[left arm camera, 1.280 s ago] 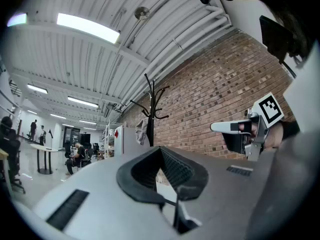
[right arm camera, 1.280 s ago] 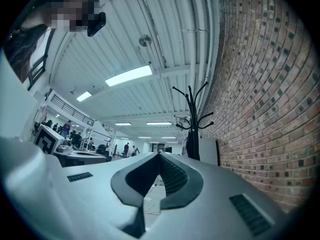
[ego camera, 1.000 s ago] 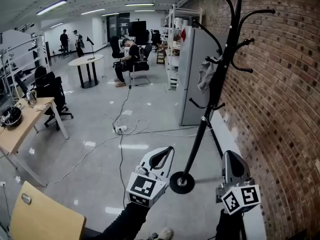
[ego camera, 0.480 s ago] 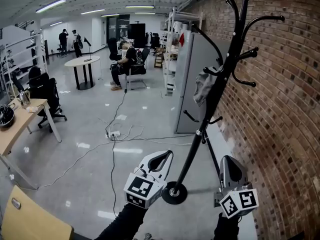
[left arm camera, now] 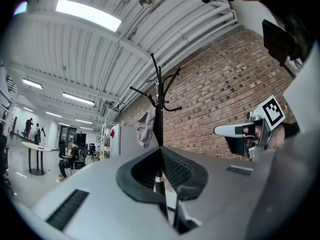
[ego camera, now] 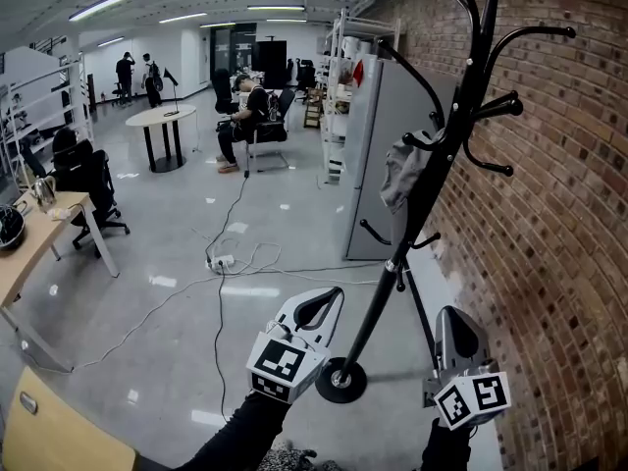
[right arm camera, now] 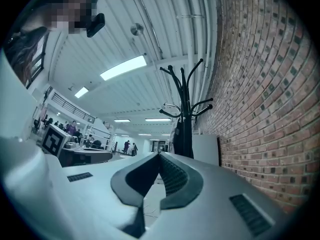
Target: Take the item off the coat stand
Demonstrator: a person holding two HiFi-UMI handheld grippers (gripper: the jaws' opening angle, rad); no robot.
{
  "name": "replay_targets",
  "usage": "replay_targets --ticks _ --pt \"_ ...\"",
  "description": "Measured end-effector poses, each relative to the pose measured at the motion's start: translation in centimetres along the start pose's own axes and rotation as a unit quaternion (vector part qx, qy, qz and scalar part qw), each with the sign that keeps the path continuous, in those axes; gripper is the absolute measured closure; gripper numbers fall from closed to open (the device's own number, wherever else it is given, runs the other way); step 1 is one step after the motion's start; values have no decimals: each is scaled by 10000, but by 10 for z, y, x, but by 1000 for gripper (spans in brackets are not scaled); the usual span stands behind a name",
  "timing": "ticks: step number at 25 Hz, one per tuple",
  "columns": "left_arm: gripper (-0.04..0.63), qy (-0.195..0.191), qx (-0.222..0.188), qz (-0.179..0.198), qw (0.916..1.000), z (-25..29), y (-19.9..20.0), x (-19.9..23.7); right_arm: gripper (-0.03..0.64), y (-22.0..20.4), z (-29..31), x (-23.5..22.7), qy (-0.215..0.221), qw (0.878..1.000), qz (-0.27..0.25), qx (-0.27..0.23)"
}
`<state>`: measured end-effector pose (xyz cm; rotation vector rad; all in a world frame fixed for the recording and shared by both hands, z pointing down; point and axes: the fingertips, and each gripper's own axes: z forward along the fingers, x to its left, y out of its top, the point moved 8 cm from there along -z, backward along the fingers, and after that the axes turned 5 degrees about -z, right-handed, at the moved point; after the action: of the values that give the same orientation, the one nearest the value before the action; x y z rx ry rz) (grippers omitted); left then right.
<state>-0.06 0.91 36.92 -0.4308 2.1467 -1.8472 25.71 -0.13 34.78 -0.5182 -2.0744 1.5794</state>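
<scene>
A black coat stand rises by the brick wall, its round base on the floor between my two grippers. A grey cloth item hangs from a hook halfway up the pole. It also shows as the grey cloth in the left gripper view. My left gripper is shut and empty, left of the base and well below the cloth. My right gripper is shut and empty too, right of the base. The left gripper's tip and the right gripper's tip both point towards the stand.
A brick wall runs along the right. A tall grey cabinet stands just behind the stand. Cables and a power strip lie on the floor. Wooden desks are at the left, and people sit by a round table far back.
The stand has drawn nearer and looms larger in the head view. Both grippers have come forward with the person towards its base, and both stay shut.
</scene>
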Motion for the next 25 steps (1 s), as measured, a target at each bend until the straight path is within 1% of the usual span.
replay_targets --ticks 5,10,12,17,25 --pt "588 -104 4 -123 9999 25 -8 19 607 -7 20 -7 -85 9999 -80 51" --pt "588 -335 27 -121 9994 65 -18 39 607 -17 45 -23 -351 9993 -128 62" --pt "588 -429 -10 -143 9990 82 -17 49 607 -20 57 -27 -380 9991 -148 91" --pt "588 -920 -59 -138 9956 120 -15 71 607 -26 79 -38 -546 9983 -178 135" --pt "584 -1347 -134 -265 9904 176 -11 116 607 -34 108 -55 -814 9962 -267 167"
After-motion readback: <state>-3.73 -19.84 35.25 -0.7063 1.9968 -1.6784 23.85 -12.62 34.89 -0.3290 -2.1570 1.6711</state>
